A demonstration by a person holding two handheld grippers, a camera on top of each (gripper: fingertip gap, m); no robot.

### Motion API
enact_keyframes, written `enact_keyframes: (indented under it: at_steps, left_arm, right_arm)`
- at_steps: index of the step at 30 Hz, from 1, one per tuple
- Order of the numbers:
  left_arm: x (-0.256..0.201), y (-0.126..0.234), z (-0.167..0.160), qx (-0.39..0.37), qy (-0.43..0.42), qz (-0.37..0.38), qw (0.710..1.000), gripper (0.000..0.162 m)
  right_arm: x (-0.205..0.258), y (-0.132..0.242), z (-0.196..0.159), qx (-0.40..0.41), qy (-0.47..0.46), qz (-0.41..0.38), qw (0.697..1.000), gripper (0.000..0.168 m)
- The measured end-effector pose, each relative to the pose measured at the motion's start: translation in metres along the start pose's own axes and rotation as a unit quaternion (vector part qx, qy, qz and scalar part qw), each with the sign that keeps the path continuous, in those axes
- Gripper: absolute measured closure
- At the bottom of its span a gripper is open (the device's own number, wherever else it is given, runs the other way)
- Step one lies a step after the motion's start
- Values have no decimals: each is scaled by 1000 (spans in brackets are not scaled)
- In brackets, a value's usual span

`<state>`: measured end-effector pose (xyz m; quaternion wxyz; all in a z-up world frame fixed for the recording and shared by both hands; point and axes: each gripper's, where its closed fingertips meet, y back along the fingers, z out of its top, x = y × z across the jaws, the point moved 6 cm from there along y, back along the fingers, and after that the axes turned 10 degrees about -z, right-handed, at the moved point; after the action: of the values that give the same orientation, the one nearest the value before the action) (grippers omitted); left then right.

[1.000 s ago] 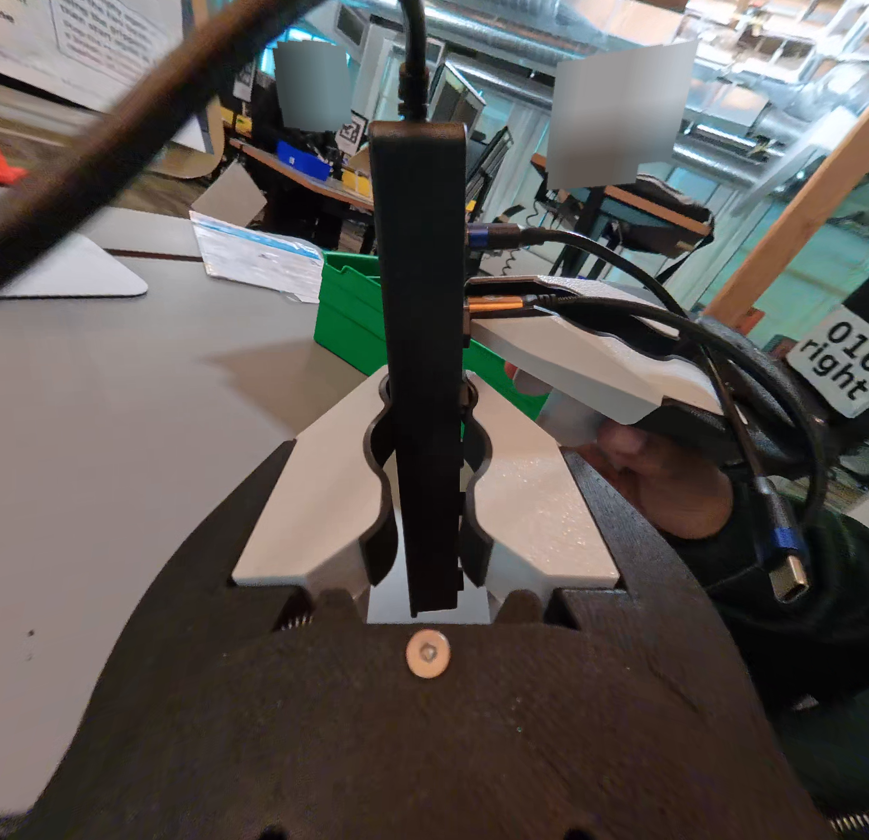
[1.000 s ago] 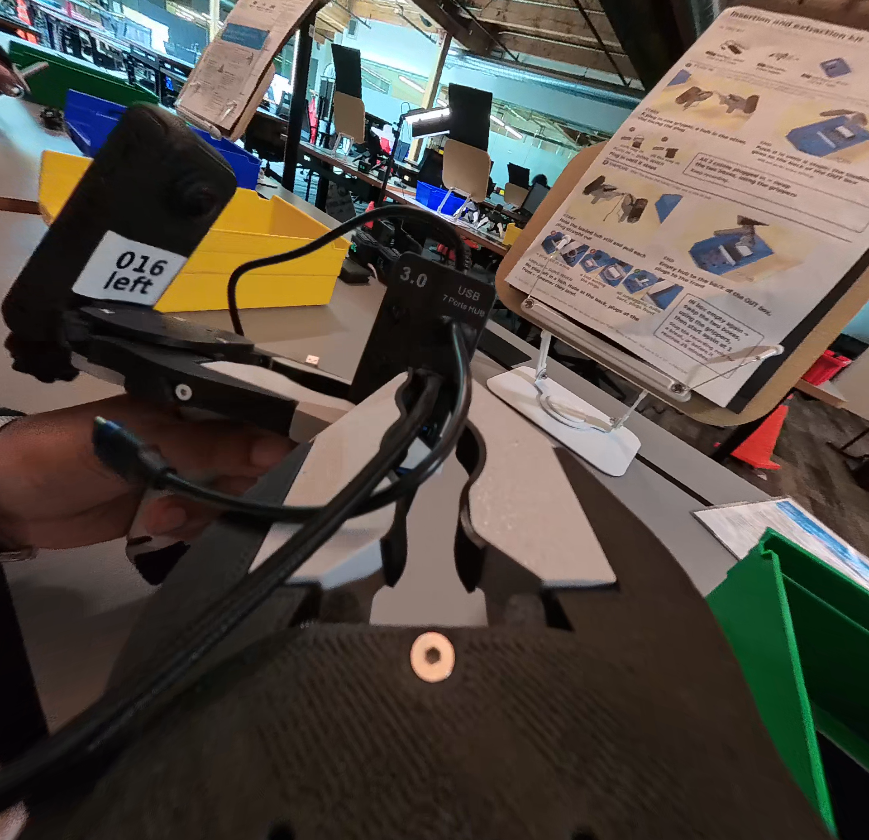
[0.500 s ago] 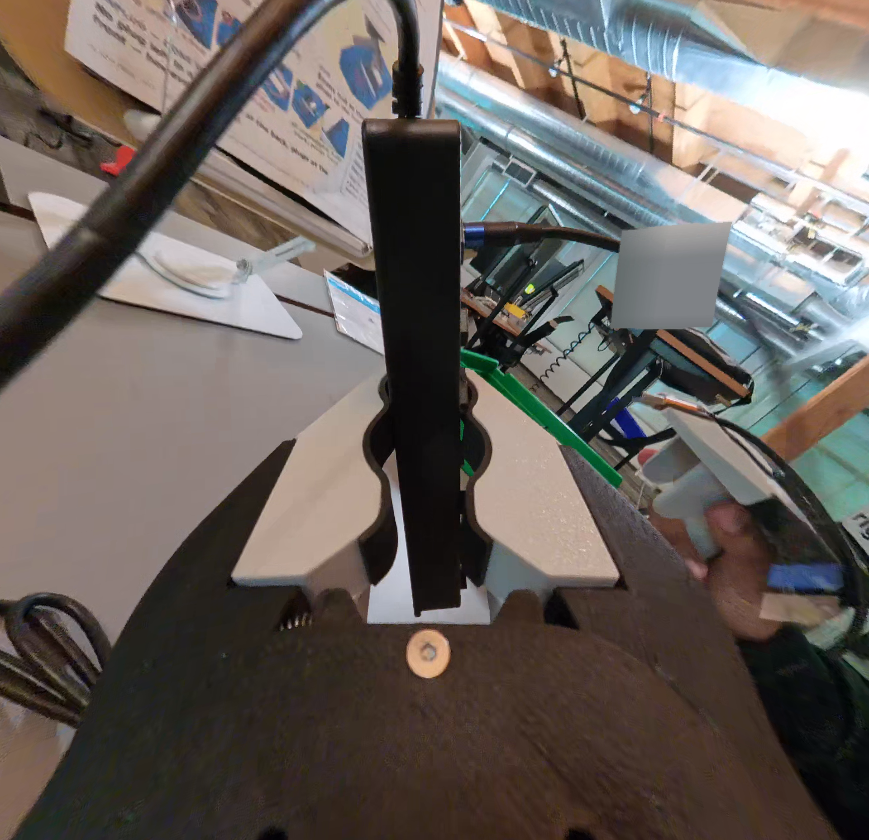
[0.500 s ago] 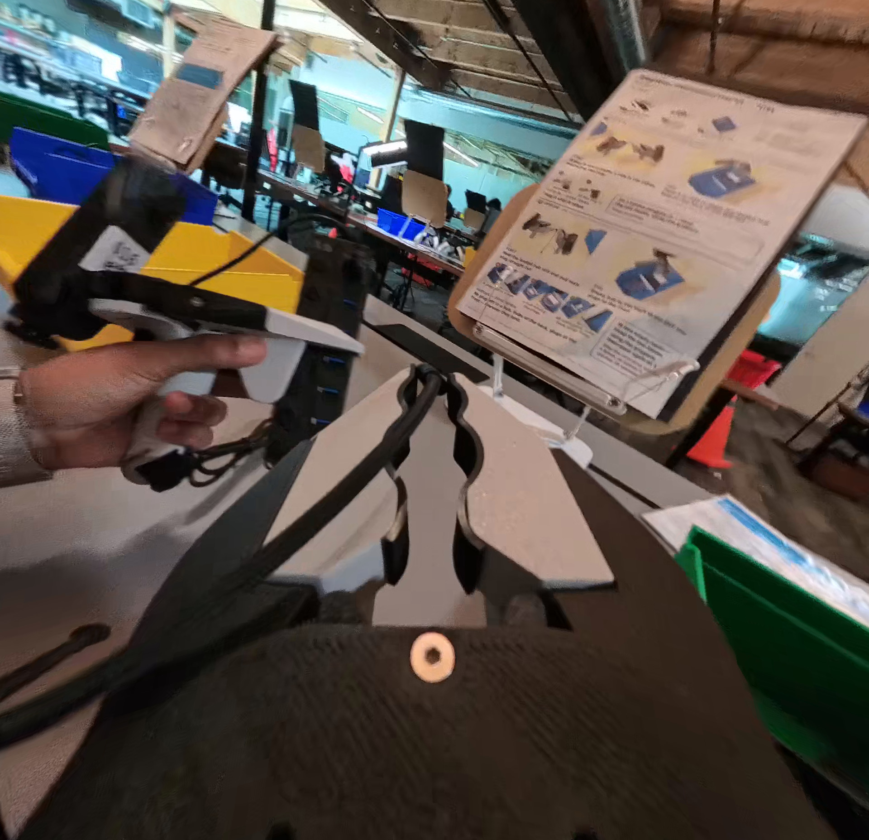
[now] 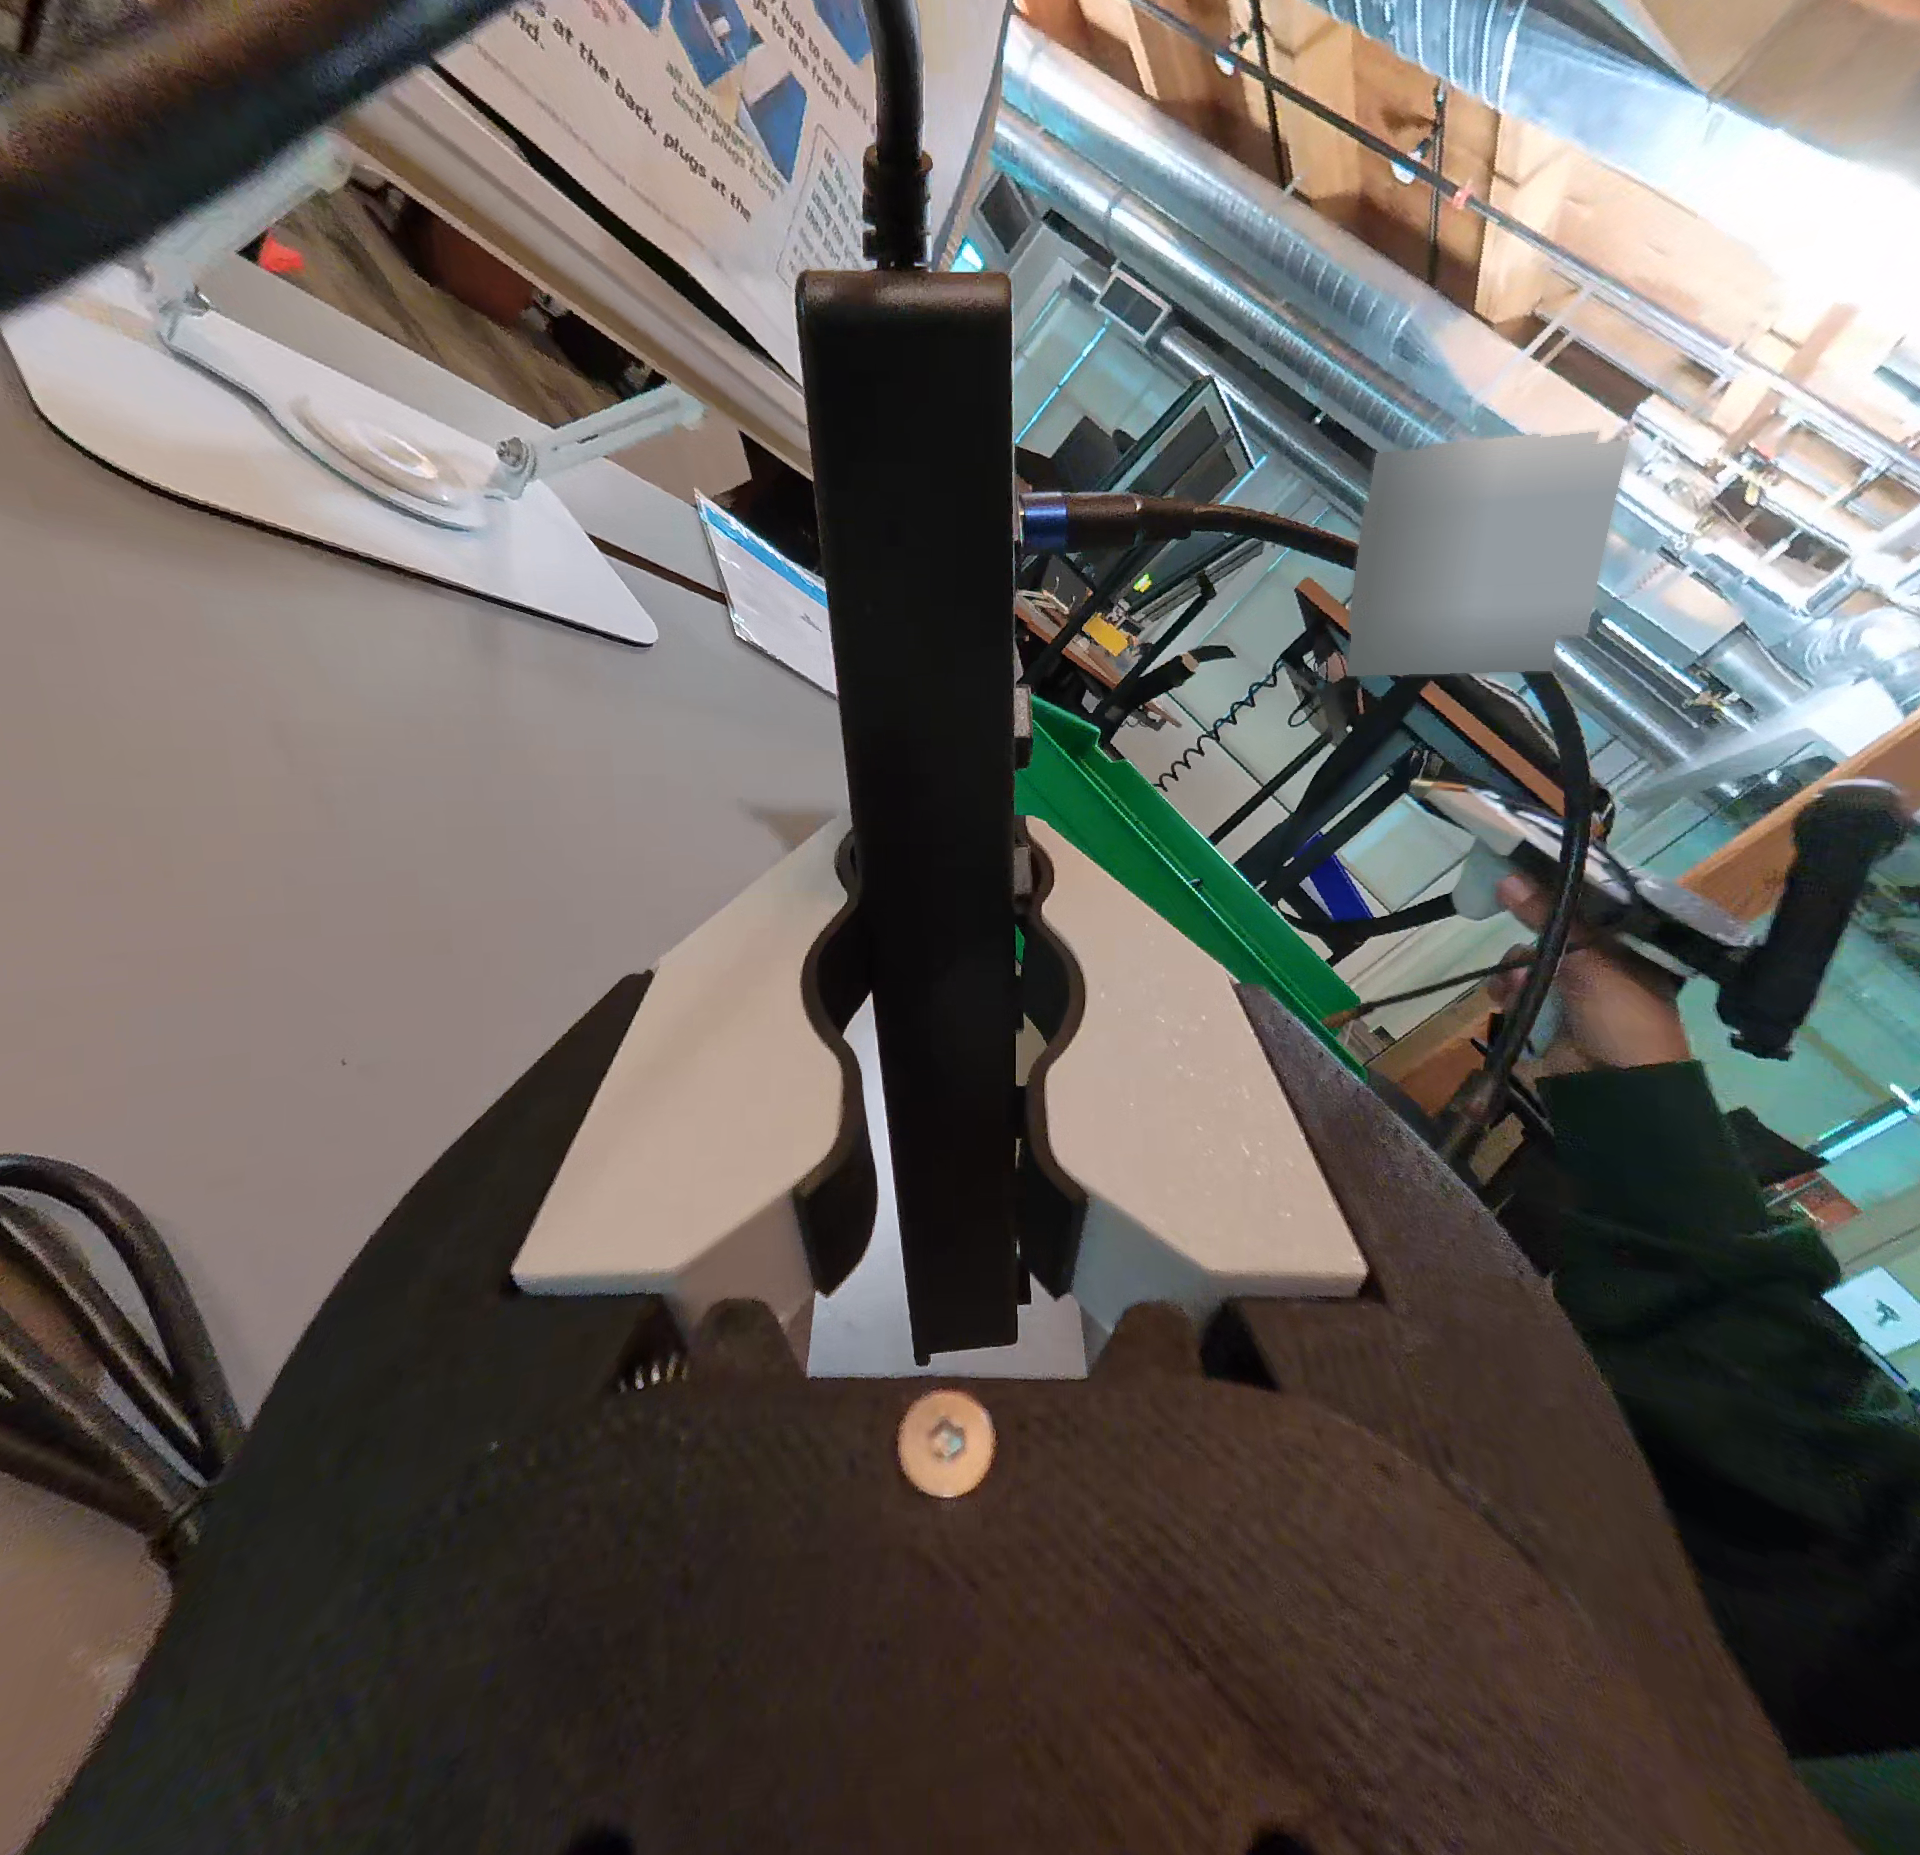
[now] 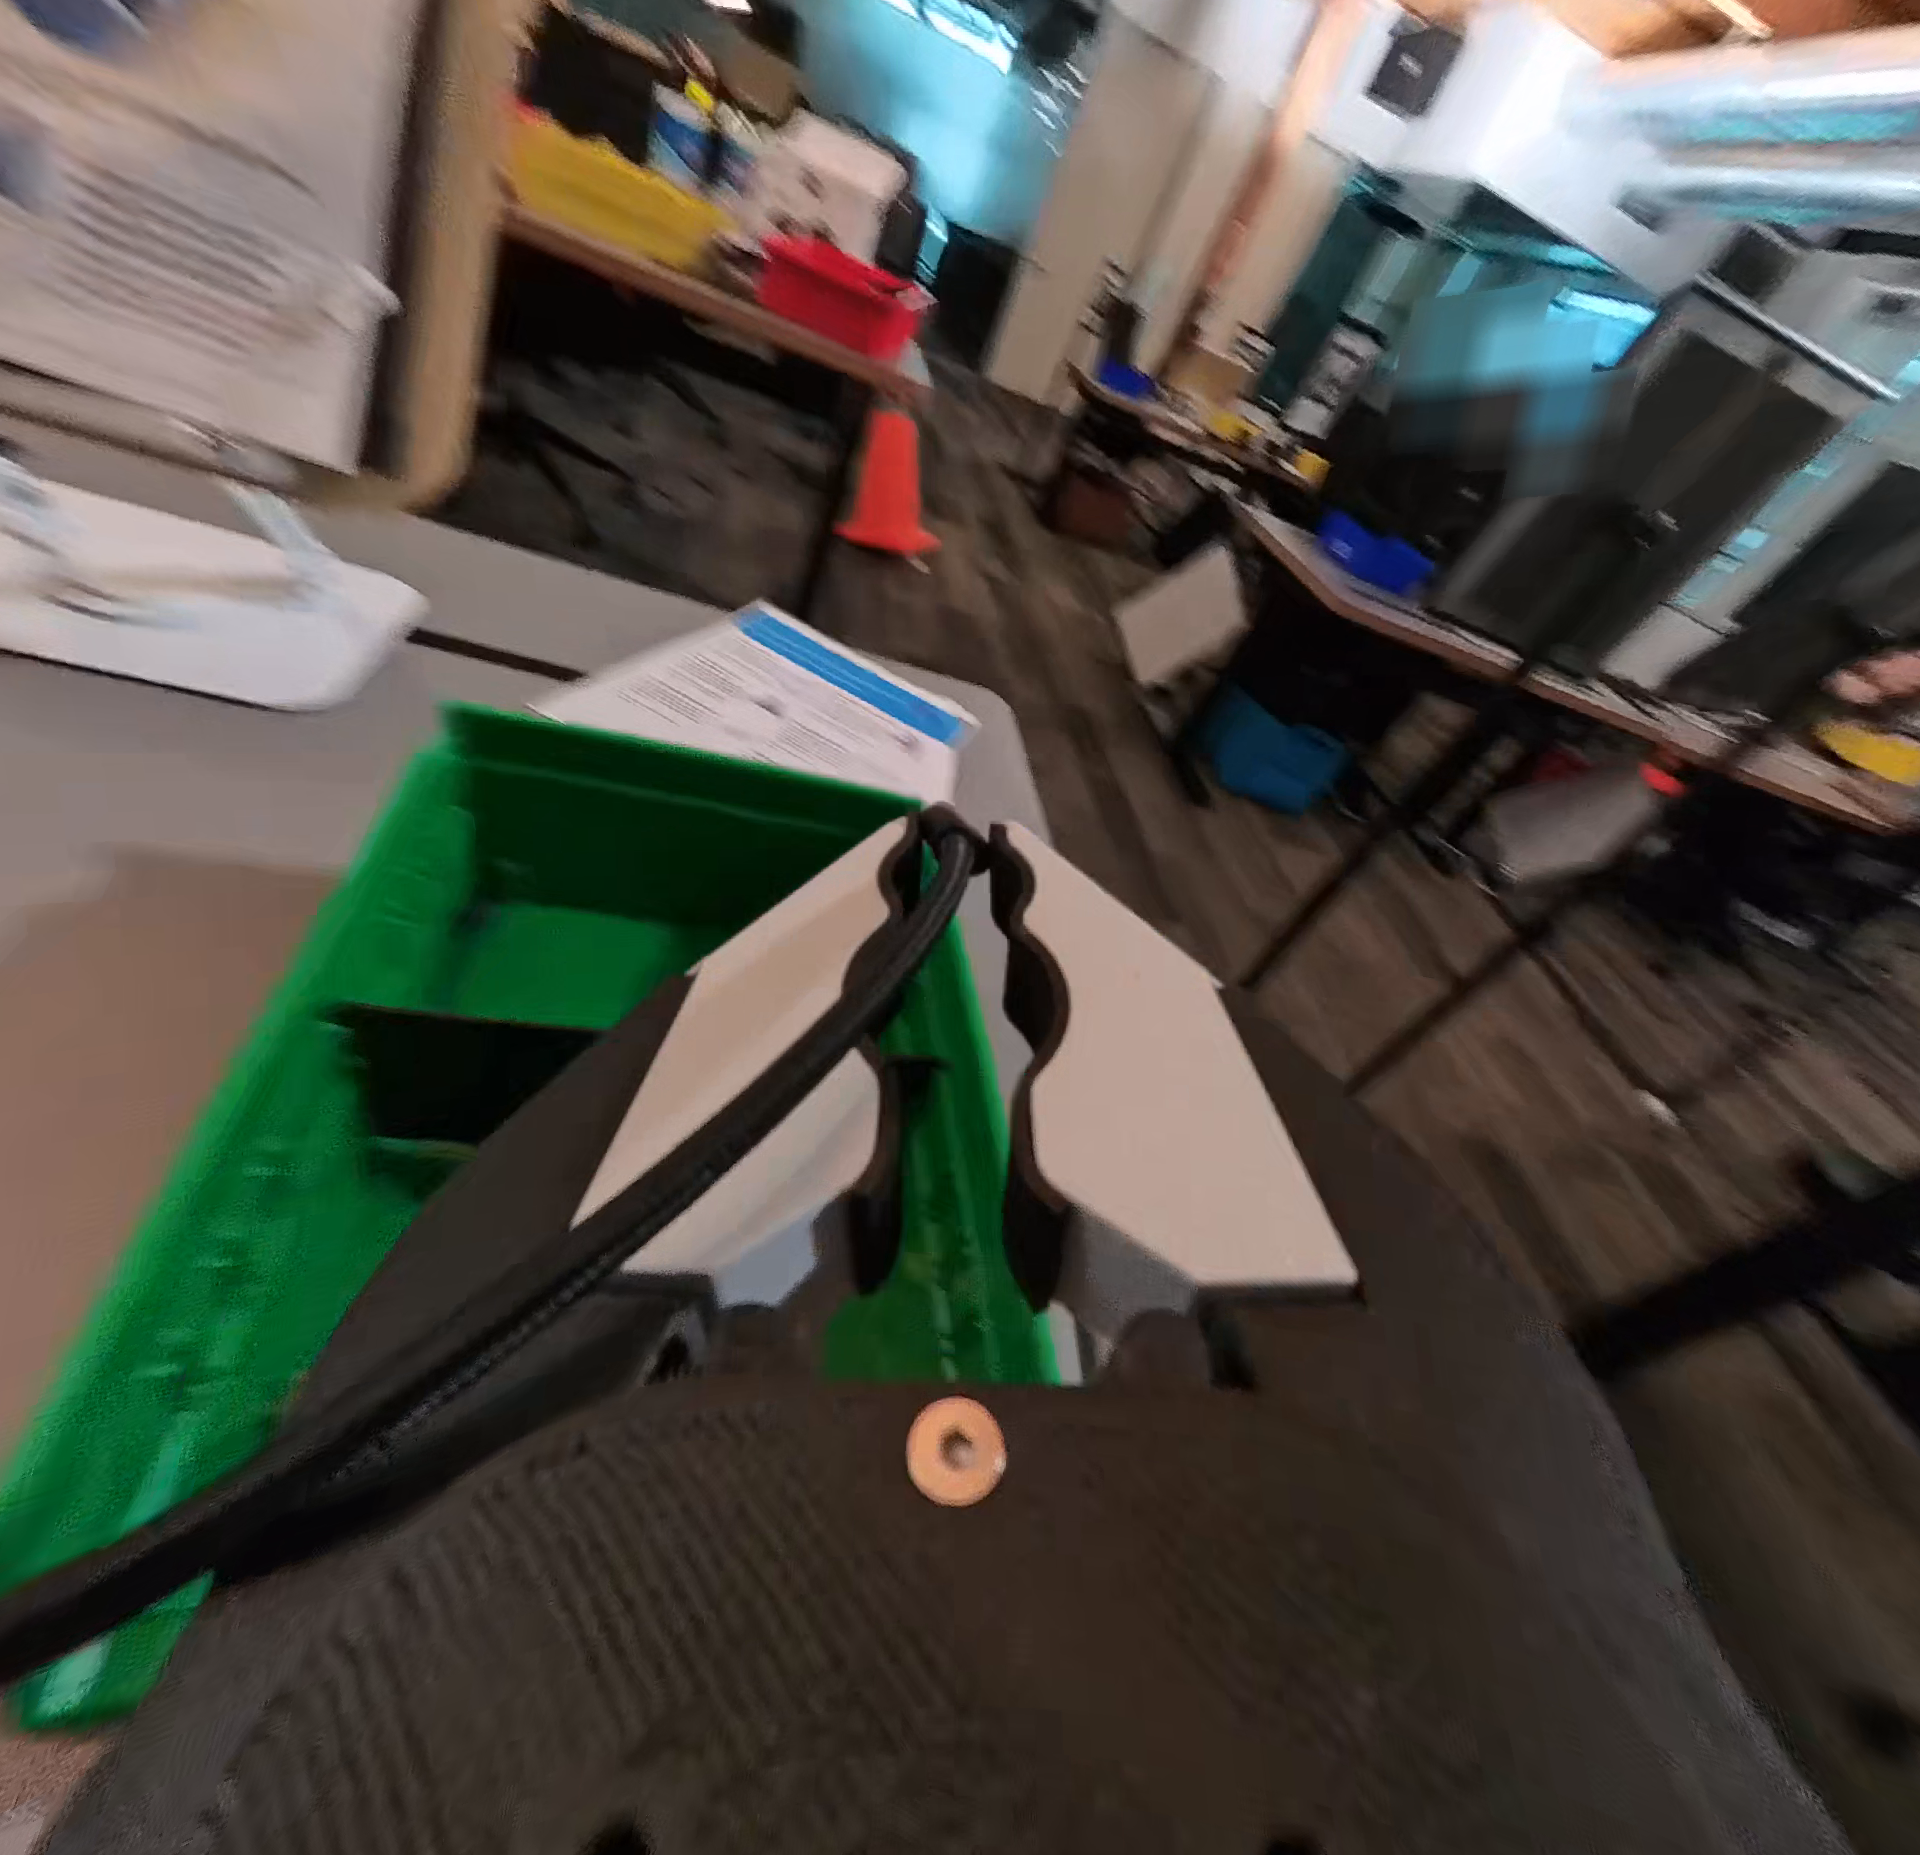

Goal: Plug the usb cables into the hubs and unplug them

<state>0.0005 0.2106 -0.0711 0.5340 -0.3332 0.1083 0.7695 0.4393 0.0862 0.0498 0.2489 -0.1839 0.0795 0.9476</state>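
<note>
My left gripper (image 5: 935, 849) is shut on a black USB hub (image 5: 914, 662), held upright and edge-on above the grey table. The hub's own black cable (image 5: 894, 91) leaves its top. One blue-collared USB plug (image 5: 1049, 536) sits in the hub's right side. My right gripper (image 6: 951, 849) is shut on a black USB cable (image 6: 727, 1140) that runs from its fingertips back over the left finger. It hovers over a green bin (image 6: 312, 1130). In the left wrist view the right gripper (image 5: 1455, 818) is far off to the right, apart from the hub. The right wrist view is blurred.
The green bin (image 5: 1174, 870) stands at the table's right end, with a printed sheet (image 6: 769, 704) behind it. A white stand base (image 5: 312, 455) holds an instruction board at the back left. Coiled black cables (image 5: 94, 1286) lie near left.
My right gripper pulled its orange-tipped plug out of the hub and swung away to the right, over the green bin. My left gripper tilted the hub upward.
</note>
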Motion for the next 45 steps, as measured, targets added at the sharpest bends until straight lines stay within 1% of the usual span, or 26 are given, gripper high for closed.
enact_keyframes:
  at_steps: [3, 5, 7, 10, 11, 13, 14, 16, 19, 21, 25, 27, 29, 31, 34, 36, 38, 41, 43, 45]
  left_arm:
    - [-1, -1, -2, 7, -7, 0, 1000, 140]
    - [-2, -1, -2, 10, -11, 0, 1000, 140]
    - [-1, -2, -4, 13, -4, -3, 1000, 140]
    - [2, -1, -5, 13, 7, -1, 1000, 141]
    - [3, 0, -5, 13, 8, 0, 1000, 141]
    - [3, 0, -4, 12, 7, 0, 1000, 141]
    - [3, 0, -4, 12, 7, 0, 1000, 141]
    - [4, 0, -5, 15, 7, 0, 1000, 140]
    - [4, -1, -8, 22, 12, -1, 1000, 141]
    - [4, -2, -9, 26, 12, -1, 1000, 140]
    - [4, -3, -10, 29, 11, -1, 1000, 141]
    - [4, -3, -10, 29, 12, -1, 999, 141]
    - [4, -3, -11, 31, 12, -1, 999, 141]
    - [3, -4, -12, 35, 12, -2, 999, 141]
    - [2, -6, -15, 42, 8, 1, 999, 141]
    - [0, -8, -17, 47, -1, 4, 999, 141]
    - [-3, -9, -18, 53, -19, 6, 998, 141]
    - [-11, -12, -21, 83, -83, 17, 993, 141]
    - [-20, -16, -26, 115, -153, 22, 981, 141]
    - [-31, -21, -33, 143, -226, 16, 963, 141]
  right_arm:
    - [-5, -15, -24, 23, 35, -56, 998, 156]
    - [-1, -23, -36, 34, 91, -91, 991, 156]
    - [10, -29, -47, 55, 165, -102, 979, 156]
    - [33, -34, -71, 110, 287, -71, 949, 155]
    - [42, -33, -81, 136, 325, -41, 935, 151]
    - [53, -26, -100, 197, 370, 29, 907, 134]
    - [56, -22, -108, 221, 372, 59, 899, 127]
    - [59, -13, -115, 261, 353, 110, 892, 104]
    - [59, 3, -121, 313, 322, 176, 876, 100]
    - [55, 12, -125, 338, 316, 197, 864, 96]
    - [45, 21, -120, 352, 283, 214, 866, 109]
    - [37, 25, -116, 354, 274, 218, 867, 98]
    - [29, 25, -109, 339, 269, 201, 879, 101]
    - [27, 24, -93, 302, 245, 199, 899, 106]
    - [54, 34, -52, 192, 162, 283, 925, 114]
    - [80, 45, -18, 107, 102, 338, 930, 115]
    - [114, 59, 14, 32, 43, 385, 921, 115]
    - [175, 90, 49, -45, -44, 466, 882, 117]
    - [211, 109, 58, -61, -73, 496, 863, 123]
    - [238, 121, 56, -63, -69, 499, 861, 125]
